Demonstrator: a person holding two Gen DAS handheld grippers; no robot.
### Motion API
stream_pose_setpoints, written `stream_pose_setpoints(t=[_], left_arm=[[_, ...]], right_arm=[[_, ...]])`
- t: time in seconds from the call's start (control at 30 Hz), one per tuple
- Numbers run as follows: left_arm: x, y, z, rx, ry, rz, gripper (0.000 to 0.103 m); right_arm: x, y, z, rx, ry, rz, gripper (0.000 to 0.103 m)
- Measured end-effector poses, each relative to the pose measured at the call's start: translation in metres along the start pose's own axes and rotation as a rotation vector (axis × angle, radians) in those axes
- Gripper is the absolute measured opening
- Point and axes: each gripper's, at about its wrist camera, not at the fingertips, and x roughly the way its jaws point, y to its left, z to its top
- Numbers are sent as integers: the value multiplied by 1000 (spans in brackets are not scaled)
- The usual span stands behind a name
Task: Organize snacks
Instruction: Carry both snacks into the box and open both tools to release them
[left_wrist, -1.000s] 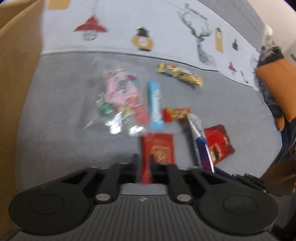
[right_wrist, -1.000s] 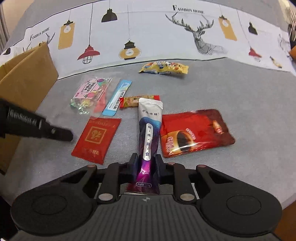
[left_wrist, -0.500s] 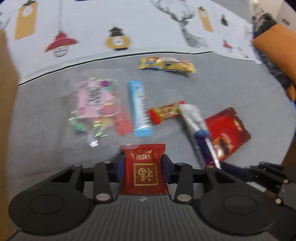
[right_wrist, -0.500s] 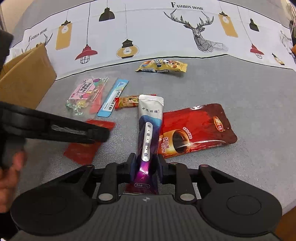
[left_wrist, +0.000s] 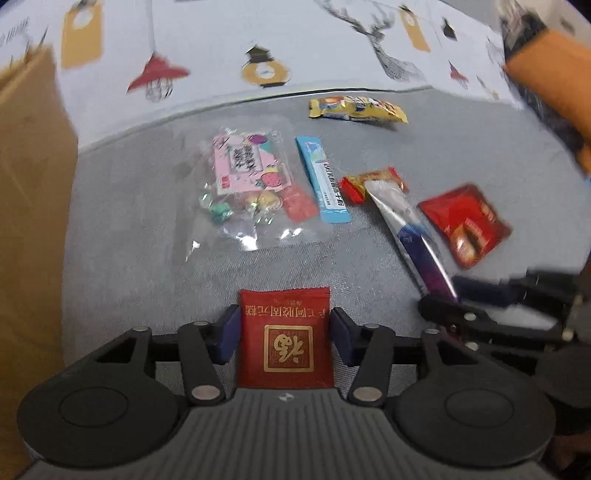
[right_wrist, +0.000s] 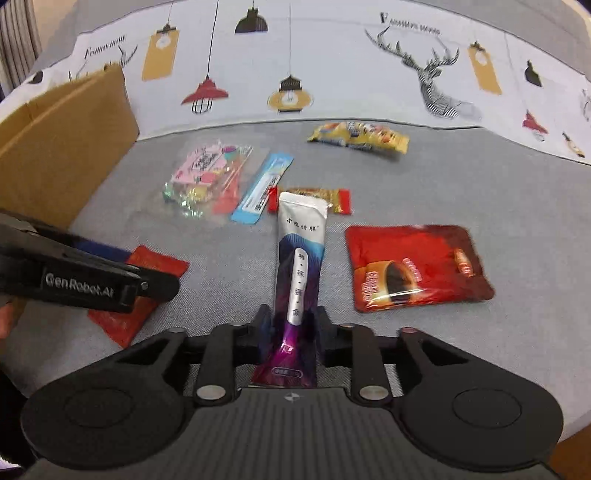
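My left gripper (left_wrist: 283, 328) is shut on a small red packet with a gold square (left_wrist: 284, 336), its fingers against both side edges. In the right wrist view the left gripper (right_wrist: 155, 284) covers part of that packet (right_wrist: 122, 321). My right gripper (right_wrist: 293, 326) is shut on the lower end of a long white and purple stick pouch (right_wrist: 301, 266); the pouch also shows in the left wrist view (left_wrist: 410, 236). Loose on the grey cloth lie a clear candy bag (left_wrist: 251, 181), a blue stick (left_wrist: 323, 179), a small red-gold bar (right_wrist: 332, 195), a yellow pack (right_wrist: 358, 138) and a red coffee pouch (right_wrist: 413, 266).
A brown cardboard box (right_wrist: 55, 147) stands at the left, its wall close to my left gripper (left_wrist: 29, 206). A white printed cloth (right_wrist: 332, 62) covers the back. An orange cushion (left_wrist: 554, 74) sits at the far right. The cloth's front edge is near the right gripper.
My left gripper turned and closed on the red packet, which now lies flat between its fingers. The right gripper kept its hold on the stick pouch and barely moved.
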Motion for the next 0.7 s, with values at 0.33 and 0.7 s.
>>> stream_pose_setpoints(t=[0.33,0.7], left_arm=[[-15,5,0,-40,-10,-55,45],[-123,32,1,-111,-207,-147,46]], right_arm=[[-1,-11,12,118,0,8,18],[-72,37,18,134,-117,21,18]])
